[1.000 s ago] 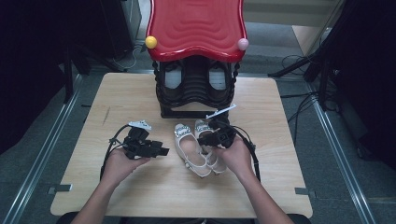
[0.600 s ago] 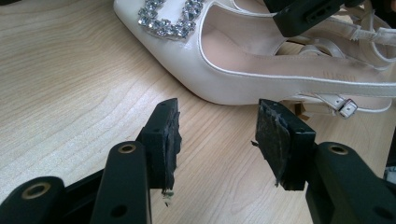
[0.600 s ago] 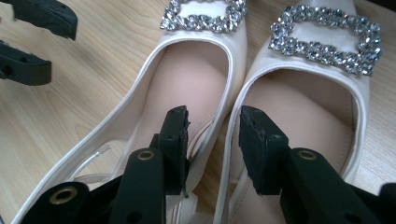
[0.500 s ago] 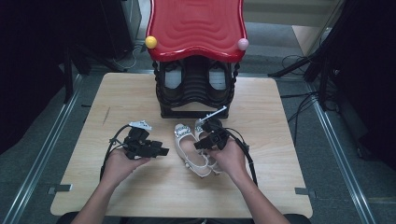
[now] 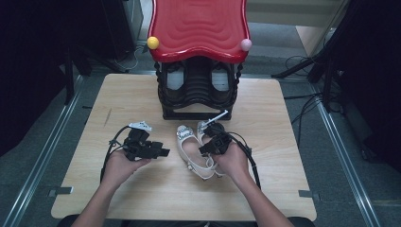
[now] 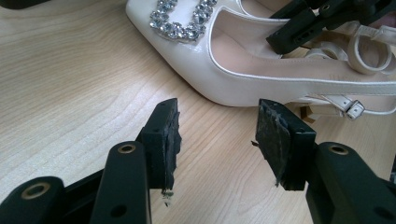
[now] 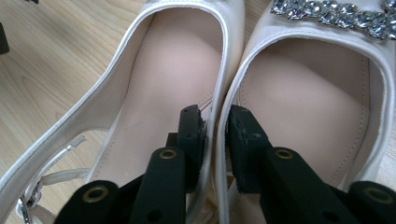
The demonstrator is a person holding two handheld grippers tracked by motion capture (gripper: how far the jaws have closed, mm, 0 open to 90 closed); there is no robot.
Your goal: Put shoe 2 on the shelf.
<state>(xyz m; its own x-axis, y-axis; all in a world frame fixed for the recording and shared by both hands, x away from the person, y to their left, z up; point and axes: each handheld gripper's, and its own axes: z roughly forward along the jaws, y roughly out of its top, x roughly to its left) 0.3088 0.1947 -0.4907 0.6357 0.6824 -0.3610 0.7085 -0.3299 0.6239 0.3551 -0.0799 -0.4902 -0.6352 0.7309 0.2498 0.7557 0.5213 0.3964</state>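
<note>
Two white slingback shoes (image 5: 195, 150) side by side on the wooden table (image 5: 283, 142), near of the black rack with the red top (image 5: 198, 28), toes pointing far. Right gripper (image 7: 215, 122) nearly closed, one jaw inside each shoe, pinching the two touching inner walls together. Left gripper (image 6: 217, 135) wide open and empty, resting low just left of the left shoe (image 6: 261, 70), aimed at its side wall. Likely step: lifting the pair as one toward the rack. Best done by keeping the pinch firm and low on both walls, well behind the crystal buckles (image 7: 327, 16), since thin edges could slip apart. Worth raising straight up, keeping the pair level, and holding the open left claw ready to steady the heel straps (image 6: 369, 51) if either shoe sags.
</note>
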